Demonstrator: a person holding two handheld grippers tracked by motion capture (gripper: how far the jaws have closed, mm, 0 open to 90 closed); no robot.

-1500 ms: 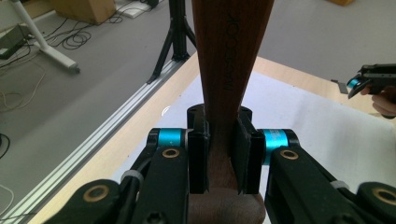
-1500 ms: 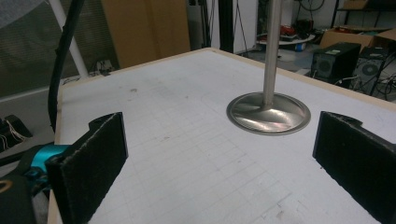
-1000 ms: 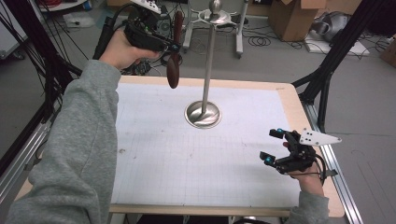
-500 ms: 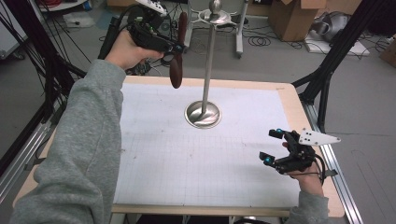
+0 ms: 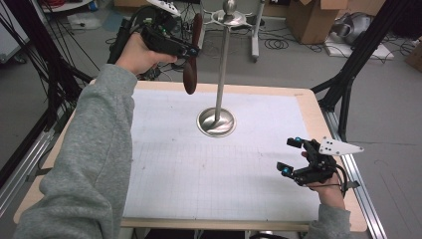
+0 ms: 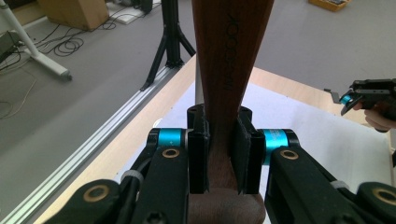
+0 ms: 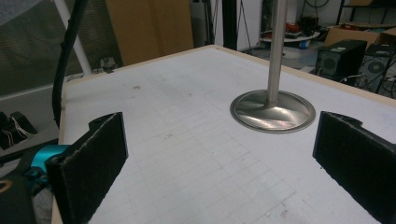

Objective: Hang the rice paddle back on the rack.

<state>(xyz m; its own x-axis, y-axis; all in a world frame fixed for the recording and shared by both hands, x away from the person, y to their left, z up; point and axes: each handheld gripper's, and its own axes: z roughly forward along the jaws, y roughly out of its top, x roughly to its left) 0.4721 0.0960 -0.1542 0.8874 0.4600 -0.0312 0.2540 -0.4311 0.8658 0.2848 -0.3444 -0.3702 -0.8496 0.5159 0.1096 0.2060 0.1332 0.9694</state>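
Dark brown wooden spoon (smooth, upright)

one wooden spoon, one metal stand on the table, two grippers: the left gripper and the right gripper.

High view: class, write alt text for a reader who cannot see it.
The left tool holds a brown wooden utensil in the air beside a metal stand on a white mat. The right tool, jaws open, sits low at the mat's right edge.
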